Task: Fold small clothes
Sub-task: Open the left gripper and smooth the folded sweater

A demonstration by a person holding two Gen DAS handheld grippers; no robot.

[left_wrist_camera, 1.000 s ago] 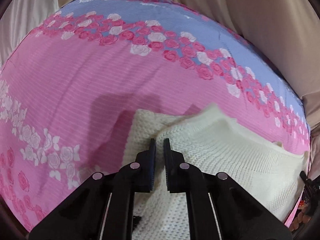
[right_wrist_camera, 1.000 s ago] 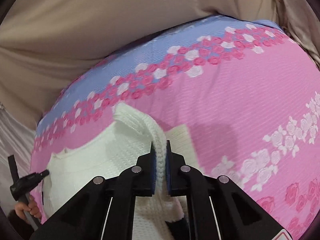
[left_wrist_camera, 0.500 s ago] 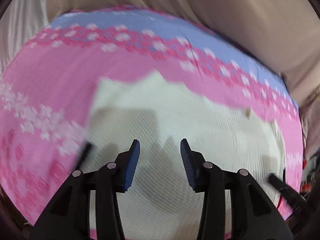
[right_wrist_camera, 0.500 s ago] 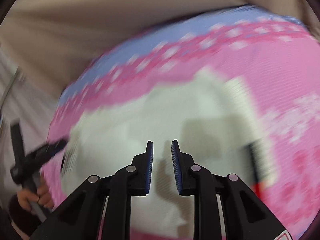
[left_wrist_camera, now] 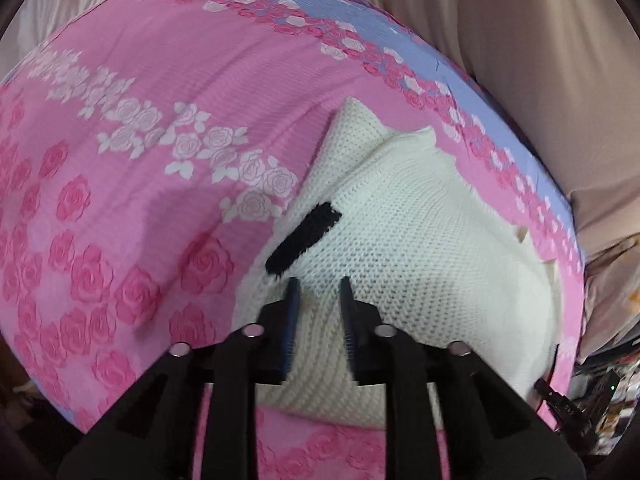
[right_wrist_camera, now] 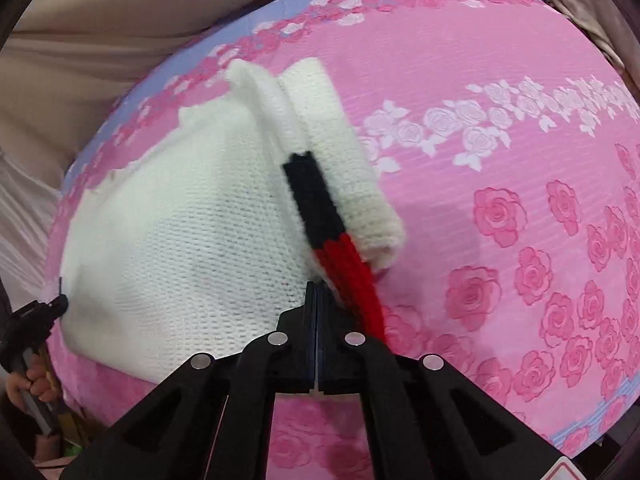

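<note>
The left gripper (left_wrist_camera: 317, 286) – jaws apart, just been closing – hovers over the white knit sweater (left_wrist_camera: 408, 256); the right gripper (right_wrist_camera: 316, 286) is closed at the sweater's edge.

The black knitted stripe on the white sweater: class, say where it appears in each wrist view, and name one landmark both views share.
Left wrist: black stripe left of centre, just above the left gripper.
Right wrist: at centre, running into a red stripe.
Shared landmark: the white sweater on the pink rose bedsheet.
</note>
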